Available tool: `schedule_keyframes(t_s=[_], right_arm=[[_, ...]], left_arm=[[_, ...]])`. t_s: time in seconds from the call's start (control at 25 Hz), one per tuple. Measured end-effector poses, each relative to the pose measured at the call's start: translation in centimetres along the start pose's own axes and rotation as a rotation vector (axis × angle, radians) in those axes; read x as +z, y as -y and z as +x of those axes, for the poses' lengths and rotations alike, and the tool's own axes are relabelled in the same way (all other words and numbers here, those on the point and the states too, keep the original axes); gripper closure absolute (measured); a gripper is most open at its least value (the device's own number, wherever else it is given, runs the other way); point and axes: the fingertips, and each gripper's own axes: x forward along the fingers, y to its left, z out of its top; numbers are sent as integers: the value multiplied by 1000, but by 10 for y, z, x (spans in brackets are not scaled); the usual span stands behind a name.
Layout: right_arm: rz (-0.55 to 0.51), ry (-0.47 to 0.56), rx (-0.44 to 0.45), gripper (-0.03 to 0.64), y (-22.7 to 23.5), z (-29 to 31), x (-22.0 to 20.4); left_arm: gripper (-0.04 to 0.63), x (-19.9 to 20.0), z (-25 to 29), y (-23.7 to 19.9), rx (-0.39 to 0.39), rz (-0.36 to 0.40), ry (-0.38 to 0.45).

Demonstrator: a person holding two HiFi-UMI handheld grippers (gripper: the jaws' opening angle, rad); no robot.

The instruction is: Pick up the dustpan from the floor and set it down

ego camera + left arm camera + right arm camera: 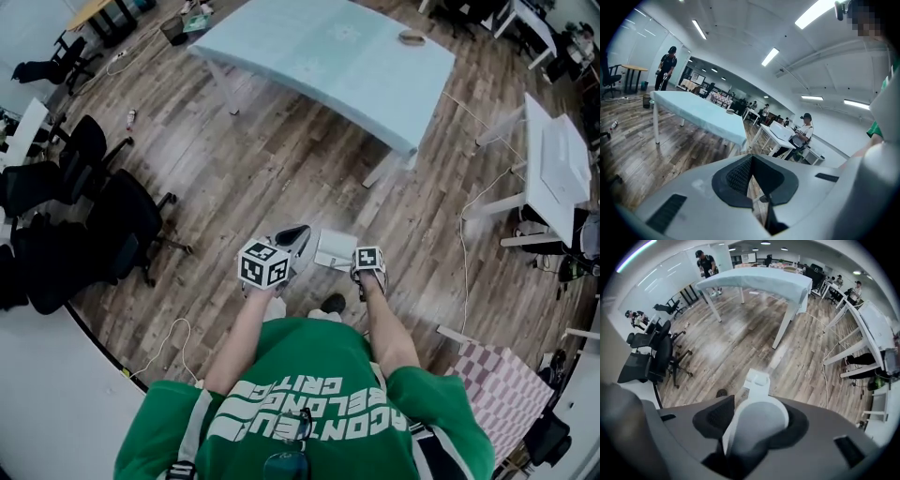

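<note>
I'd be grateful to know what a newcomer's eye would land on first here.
Probably the large pale-blue table at the top of the head view. Next, the white dustpan on the wooden floor near that view's middle, its handle between the open jaws of the right gripper.

Two grippers are counted, the left gripper (298,236) and the right gripper (754,420) (one marker cube (264,264) is borne by each). One dustpan (334,249) is seen on the floor (281,159). One large table (328,66) under a pale blue cover is counted, with one small round thing (411,37) near its far right corner. Two white desks (560,173) are counted along the floor's right edge, and one wooden table (89,11) at its far left corner. At least four black office chairs (127,220) are made out along the left edge. One chequered piece (502,389) is seen. One person in green (309,412) is counted, and at least three other people (706,261).
</note>
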Motion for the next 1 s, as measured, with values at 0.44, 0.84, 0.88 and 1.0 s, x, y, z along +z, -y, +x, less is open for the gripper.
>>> schedule_keyframes(t_s=[0.44, 0.84, 0.88, 1.0], right_arm=[[63, -44, -105, 486, 16, 3, -4], [-85, 23, -130, 503, 1, -26, 3], [-104, 37, -137, 503, -1, -32, 7], [-156, 98, -121, 504, -15, -48, 22]], left_arm=[[603, -9, -23, -14, 54, -8, -6], [603, -2, -45, -30, 96, -23, 44], [603, -1, -48, -33, 103, -27, 52], [603, 5, -58, -41, 124, -36, 82]])
